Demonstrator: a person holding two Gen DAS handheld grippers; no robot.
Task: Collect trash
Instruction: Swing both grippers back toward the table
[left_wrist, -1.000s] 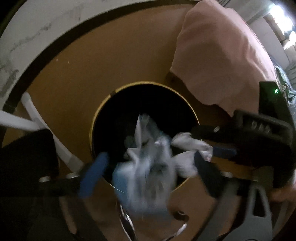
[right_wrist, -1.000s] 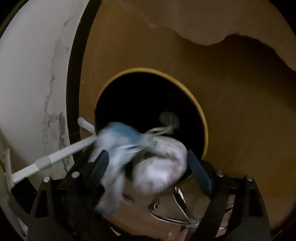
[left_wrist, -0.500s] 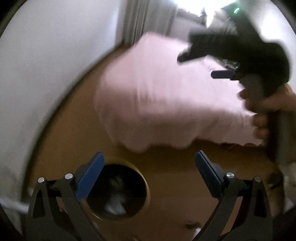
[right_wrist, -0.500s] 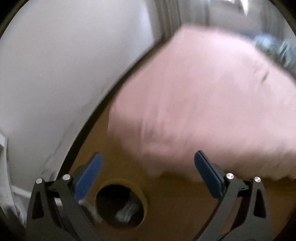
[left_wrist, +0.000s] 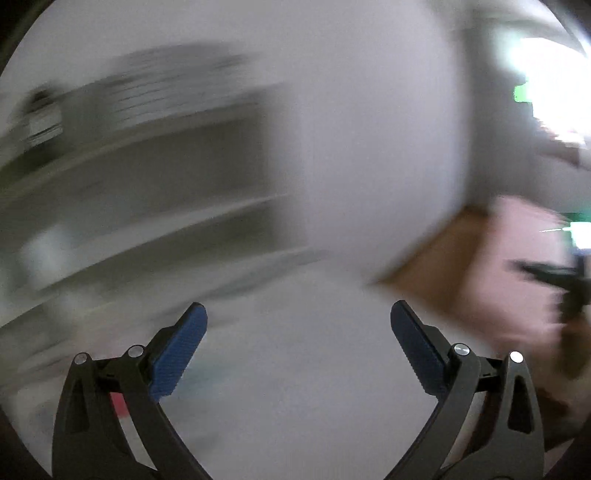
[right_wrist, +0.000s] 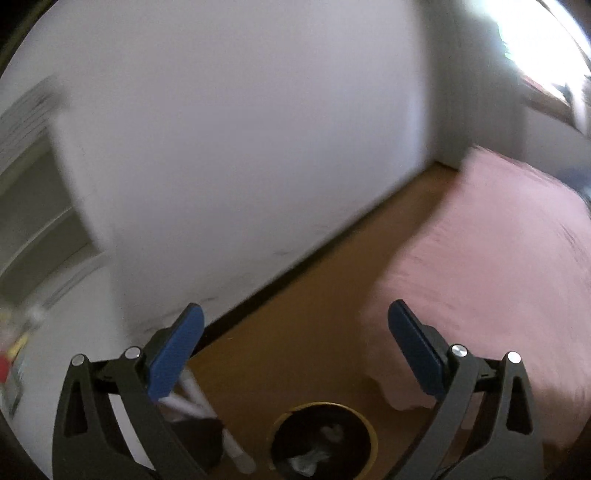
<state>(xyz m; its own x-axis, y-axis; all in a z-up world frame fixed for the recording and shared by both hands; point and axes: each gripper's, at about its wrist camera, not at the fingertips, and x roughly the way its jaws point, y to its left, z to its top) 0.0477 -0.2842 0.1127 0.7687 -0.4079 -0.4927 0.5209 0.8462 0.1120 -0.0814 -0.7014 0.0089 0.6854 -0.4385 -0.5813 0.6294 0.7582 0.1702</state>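
Observation:
A round dark bin with a gold rim (right_wrist: 364, 419) stands on the wooden floor at the bottom of the right wrist view. Crumpled white trash (right_wrist: 314, 454) lies inside it. My right gripper (right_wrist: 295, 332) is open and empty, raised well above the bin. My left gripper (left_wrist: 298, 332) is open and empty, over a blurred white surface; the bin is out of its view. The other gripper shows blurred in the left wrist view (left_wrist: 557, 280) at the right edge.
A pink bedspread (right_wrist: 498, 258) fills the right side above the wooden floor (right_wrist: 295, 354). A white wall (right_wrist: 240, 147) rises behind. White shelves (left_wrist: 140, 177) blur at the left. White legs (right_wrist: 195, 402) stand left of the bin.
A second ago both grippers dropped the crumpled trash into the bin. Since then both have lifted up and swung left, away from the bin, staying open and empty.

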